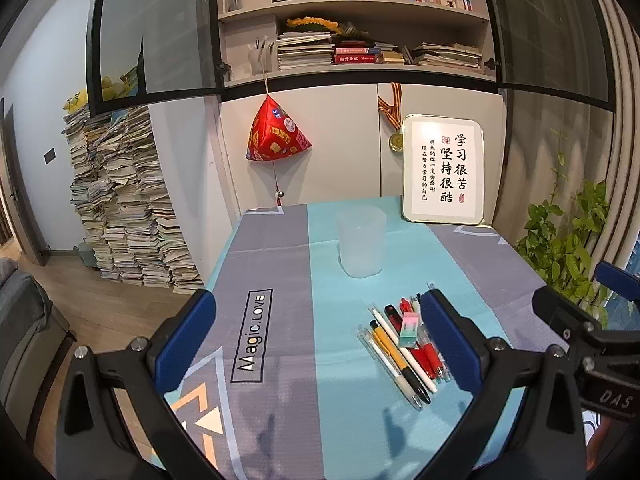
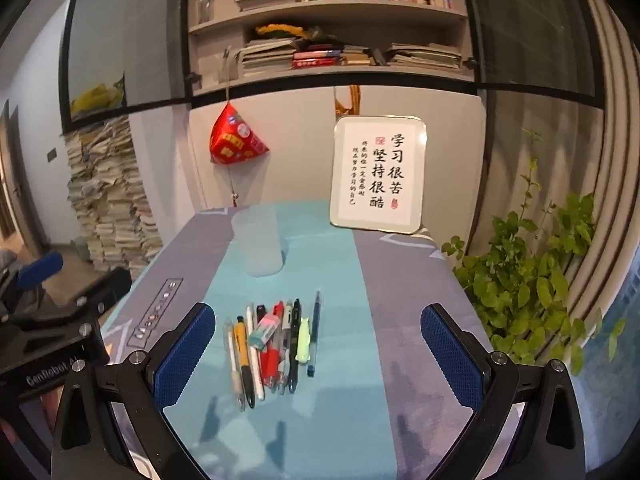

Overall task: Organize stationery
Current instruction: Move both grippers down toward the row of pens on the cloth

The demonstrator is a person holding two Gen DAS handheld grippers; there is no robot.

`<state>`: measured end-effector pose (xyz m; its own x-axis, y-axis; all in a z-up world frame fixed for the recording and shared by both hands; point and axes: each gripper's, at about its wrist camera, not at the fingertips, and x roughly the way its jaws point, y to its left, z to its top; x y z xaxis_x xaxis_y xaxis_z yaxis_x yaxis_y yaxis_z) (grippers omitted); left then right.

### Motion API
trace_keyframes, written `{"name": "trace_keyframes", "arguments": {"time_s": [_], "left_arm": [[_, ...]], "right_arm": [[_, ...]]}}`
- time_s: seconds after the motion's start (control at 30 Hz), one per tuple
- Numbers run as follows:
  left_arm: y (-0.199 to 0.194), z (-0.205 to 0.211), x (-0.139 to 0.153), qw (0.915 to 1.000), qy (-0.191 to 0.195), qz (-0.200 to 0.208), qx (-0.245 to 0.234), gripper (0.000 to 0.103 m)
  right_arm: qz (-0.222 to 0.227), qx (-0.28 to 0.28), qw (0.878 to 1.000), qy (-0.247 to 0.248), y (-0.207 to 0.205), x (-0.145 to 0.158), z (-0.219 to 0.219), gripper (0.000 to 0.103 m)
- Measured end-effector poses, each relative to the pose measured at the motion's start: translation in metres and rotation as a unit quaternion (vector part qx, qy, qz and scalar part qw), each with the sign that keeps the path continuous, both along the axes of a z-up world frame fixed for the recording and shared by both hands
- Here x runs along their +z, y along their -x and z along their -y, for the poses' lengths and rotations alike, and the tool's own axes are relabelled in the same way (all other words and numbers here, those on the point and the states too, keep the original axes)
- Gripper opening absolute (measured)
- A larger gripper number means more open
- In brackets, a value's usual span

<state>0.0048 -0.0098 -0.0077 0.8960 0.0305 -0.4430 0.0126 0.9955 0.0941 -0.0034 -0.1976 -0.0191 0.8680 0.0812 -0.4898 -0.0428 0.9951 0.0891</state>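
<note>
Several pens (image 1: 404, 354) lie side by side on the table, with a pink-and-green eraser (image 1: 411, 329) on top of them. They also show in the right wrist view (image 2: 272, 350), with the eraser (image 2: 265, 331), a pale green pen (image 2: 303, 340) and a dark blue pen (image 2: 315, 330). A translucent plastic cup (image 1: 361, 241) (image 2: 259, 240) stands upright behind them. My left gripper (image 1: 320, 340) is open and empty above the table, left of the pens. My right gripper (image 2: 318, 354) is open and empty, hovering over the pens.
A framed calligraphy sign (image 1: 443, 169) (image 2: 378, 173) leans at the table's back right. A potted plant (image 2: 528, 280) stands off the right edge. A tall stack of books (image 1: 120, 200) is on the floor at left. The cloth-covered table (image 1: 280, 400) ends at the cabinet wall.
</note>
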Motion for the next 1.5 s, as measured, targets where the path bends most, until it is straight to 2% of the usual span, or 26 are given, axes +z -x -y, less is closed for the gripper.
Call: {"name": "trace_keyframes", "arguments": {"time_s": [0.17, 0.5, 0.6, 0.67, 0.83, 0.97, 1.23, 1.47, 1.5], "left_arm": [[0.0, 0.001, 0.004, 0.9999, -0.001, -0.001, -0.012, 0.102], [-0.008, -0.001, 0.004, 0.9996, 0.016, -0.02, -0.009, 0.102], [-0.011, 0.001, 0.003, 0.9995, 0.007, -0.029, 0.0, 0.102], [-0.013, -0.001, 0.003, 0.9993, 0.014, -0.033, 0.005, 0.102], [-0.017, -0.002, 0.003, 0.999, 0.02, -0.04, 0.003, 0.101], [-0.02, -0.001, 0.003, 0.9985, 0.027, -0.046, -0.006, 0.097], [-0.023, 0.0, 0.002, 0.9985, 0.032, -0.044, -0.009, 0.097], [-0.026, 0.001, -0.004, 0.998, 0.031, -0.053, -0.013, 0.093], [-0.026, 0.001, -0.004, 0.9979, 0.032, -0.054, -0.012, 0.091]], "right_arm": [[-0.033, 0.002, 0.999, 0.001, -0.01, -0.002, 0.005, 0.103], [-0.061, 0.004, 0.998, 0.004, -0.022, -0.007, 0.007, 0.103], [-0.061, 0.007, 0.998, -0.004, -0.023, -0.008, 0.008, 0.103], [-0.059, 0.01, 0.998, 0.001, -0.022, -0.008, 0.008, 0.103], [-0.031, -0.008, 0.999, 0.009, -0.021, -0.002, 0.009, 0.103], [-0.025, -0.006, 1.0, 0.016, -0.024, 0.0, 0.008, 0.103], [-0.025, 0.006, 1.0, 0.002, -0.027, 0.0, 0.009, 0.103], [-0.057, 0.025, 0.998, -0.021, -0.036, -0.012, 0.015, 0.078], [-0.061, 0.028, 0.997, -0.024, -0.037, -0.014, 0.015, 0.072]]}}
